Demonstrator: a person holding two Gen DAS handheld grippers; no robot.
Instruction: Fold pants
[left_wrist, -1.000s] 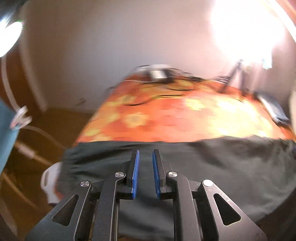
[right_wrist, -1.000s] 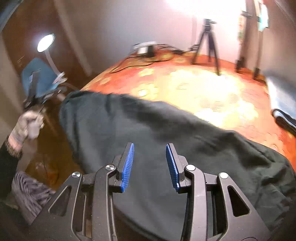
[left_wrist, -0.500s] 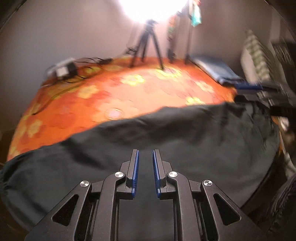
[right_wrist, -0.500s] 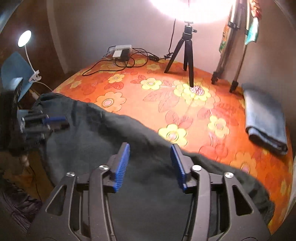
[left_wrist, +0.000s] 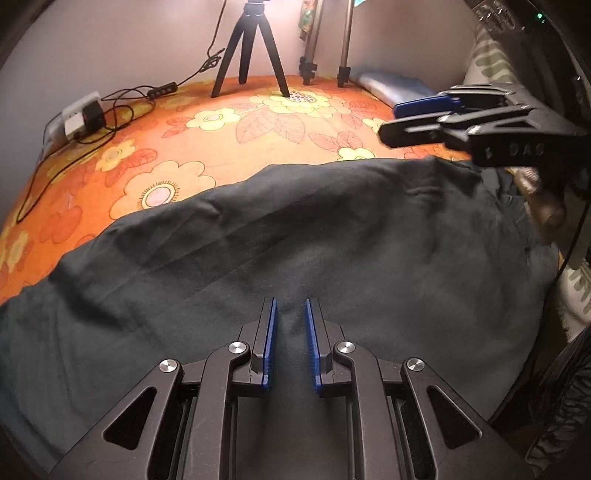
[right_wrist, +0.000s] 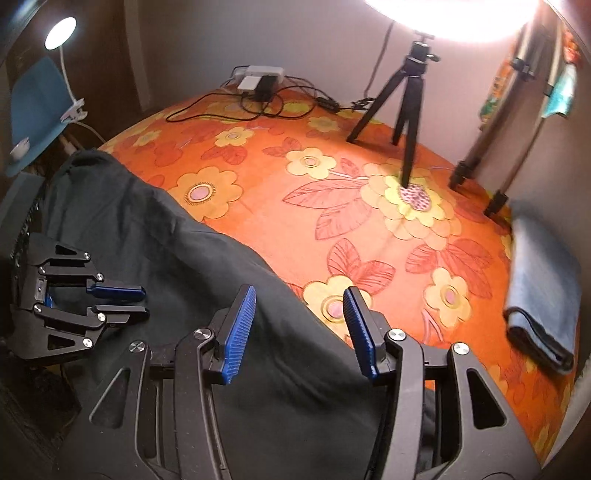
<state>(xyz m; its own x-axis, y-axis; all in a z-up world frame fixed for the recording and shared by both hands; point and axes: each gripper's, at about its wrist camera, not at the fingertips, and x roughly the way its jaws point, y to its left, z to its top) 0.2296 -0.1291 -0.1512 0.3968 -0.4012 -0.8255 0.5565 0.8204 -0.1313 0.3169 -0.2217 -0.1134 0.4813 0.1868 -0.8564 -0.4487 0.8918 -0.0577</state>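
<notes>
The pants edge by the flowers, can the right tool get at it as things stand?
Probably yes. The right tool, its jaws opening, straddles the edge of the pants on the cloth, with nothing between it and the fabric; the left tool sits off to the side.

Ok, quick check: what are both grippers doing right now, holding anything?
Left gripper: nearly shut, narrow gap, holding nothing, above the dark pants.
Right gripper: open, jaws opening wider, nothing held.
</notes>
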